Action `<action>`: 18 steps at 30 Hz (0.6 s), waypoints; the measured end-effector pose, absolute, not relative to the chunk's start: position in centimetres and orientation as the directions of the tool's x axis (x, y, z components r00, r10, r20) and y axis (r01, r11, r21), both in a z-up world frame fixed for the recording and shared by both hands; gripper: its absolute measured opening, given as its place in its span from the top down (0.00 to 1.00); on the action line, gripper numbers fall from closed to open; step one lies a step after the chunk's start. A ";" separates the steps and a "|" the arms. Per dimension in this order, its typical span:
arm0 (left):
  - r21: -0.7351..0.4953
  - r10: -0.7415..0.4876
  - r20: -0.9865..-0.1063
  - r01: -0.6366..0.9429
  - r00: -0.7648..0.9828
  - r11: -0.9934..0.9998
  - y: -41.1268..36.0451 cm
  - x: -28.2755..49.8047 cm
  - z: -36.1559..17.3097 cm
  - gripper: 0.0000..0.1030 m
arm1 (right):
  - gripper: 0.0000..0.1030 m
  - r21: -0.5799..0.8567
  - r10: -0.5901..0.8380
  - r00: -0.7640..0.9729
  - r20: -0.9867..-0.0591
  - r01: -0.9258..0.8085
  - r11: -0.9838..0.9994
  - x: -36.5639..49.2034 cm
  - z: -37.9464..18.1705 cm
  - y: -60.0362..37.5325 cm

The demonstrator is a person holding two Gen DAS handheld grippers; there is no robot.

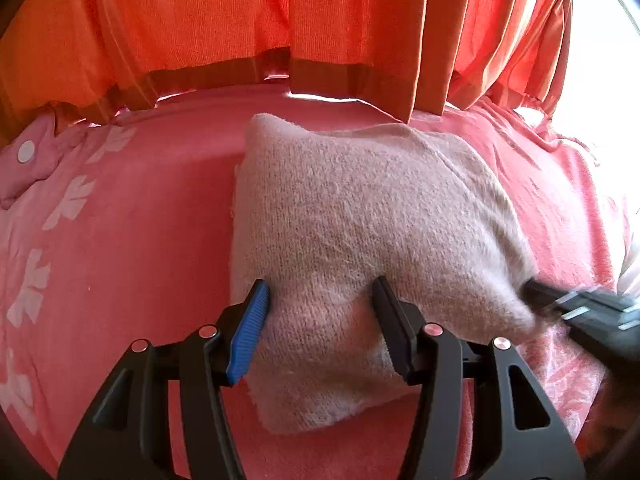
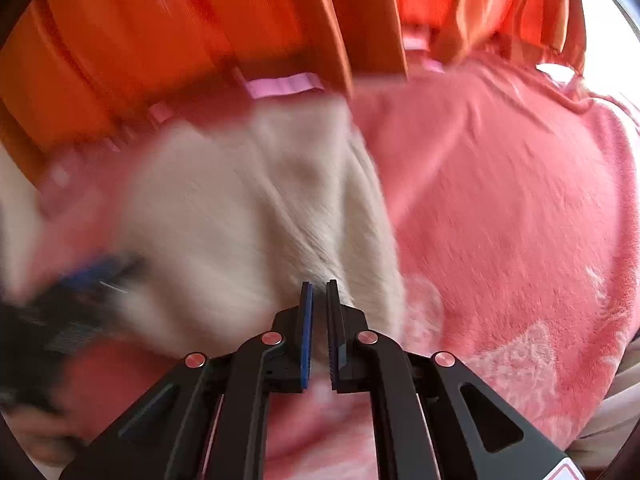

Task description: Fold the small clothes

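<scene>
A small beige fuzzy knitted garment (image 1: 360,232) lies folded on a pink floral blanket (image 1: 140,220). My left gripper (image 1: 320,292) is open, its jaws wide apart over the garment's near edge, with cloth bulging between them. My right gripper (image 2: 320,286) is shut on the garment's (image 2: 248,208) right edge; the cloth pulls into creases toward its tips. The right wrist view is blurred by motion. The right gripper also shows in the left wrist view (image 1: 580,312) at the garment's right side, and the left gripper appears blurred at the left of the right wrist view (image 2: 76,300).
Orange curtains (image 1: 280,20) hang along the far edge of the blanket, their hems touching it. A bright window (image 1: 600,40) is at the right. A pink dotted cloth (image 1: 28,160) lies at the far left. White fabric (image 2: 608,420) lies at the blanket's right edge.
</scene>
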State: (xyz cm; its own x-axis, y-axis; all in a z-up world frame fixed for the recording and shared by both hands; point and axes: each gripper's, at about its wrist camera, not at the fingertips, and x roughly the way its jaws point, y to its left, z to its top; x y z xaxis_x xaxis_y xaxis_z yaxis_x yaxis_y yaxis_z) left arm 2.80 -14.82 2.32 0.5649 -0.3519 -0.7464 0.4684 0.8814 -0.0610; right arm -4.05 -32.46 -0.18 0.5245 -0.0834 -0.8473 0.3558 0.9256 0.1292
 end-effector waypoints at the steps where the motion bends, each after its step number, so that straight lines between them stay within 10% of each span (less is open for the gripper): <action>1: -0.053 -0.344 -0.747 0.465 0.569 0.884 -14.9 2.7 2.3 0.49 | 0.97 0.136 -0.085 0.532 -0.843 0.363 0.922 -4.2 0.2 -32.4; 6: -0.054 -0.344 -0.746 0.463 0.571 0.885 -14.8 2.8 2.3 0.49 | 0.73 0.245 -0.046 0.657 -0.752 0.344 0.907 -5.2 5.2 -32.7; 8: -0.049 -0.340 -0.744 0.461 0.575 0.886 -14.9 2.8 2.2 0.48 | 0.41 0.249 -0.065 0.676 -0.734 0.357 0.901 -4.3 5.7 -33.8; 15: -0.169 -0.411 -0.709 0.428 0.573 0.888 -12.8 2.8 3.6 0.44 | 0.47 0.314 0.064 0.583 -0.810 0.339 0.887 2.5 0.4 -35.2; 17: -0.207 -0.431 -0.686 0.411 0.587 0.888 -11.7 3.0 4.6 0.43 | 0.87 0.321 0.081 0.606 -0.791 0.298 0.899 2.6 1.5 -34.5; 18: -0.209 -0.433 -0.678 0.409 0.593 0.888 -11.4 3.1 5.0 0.43 | 0.88 0.342 0.086 0.653 -0.752 0.276 0.899 2.1 3.7 -34.2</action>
State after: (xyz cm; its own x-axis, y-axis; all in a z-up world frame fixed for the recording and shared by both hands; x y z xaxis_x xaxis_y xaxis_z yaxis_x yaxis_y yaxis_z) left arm 3.06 -11.37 4.95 0.5935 -0.4329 -0.6785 0.4089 0.8883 -0.2091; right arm 2.12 -34.23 3.70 0.6530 0.0860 -0.7525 0.2755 0.8985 0.3417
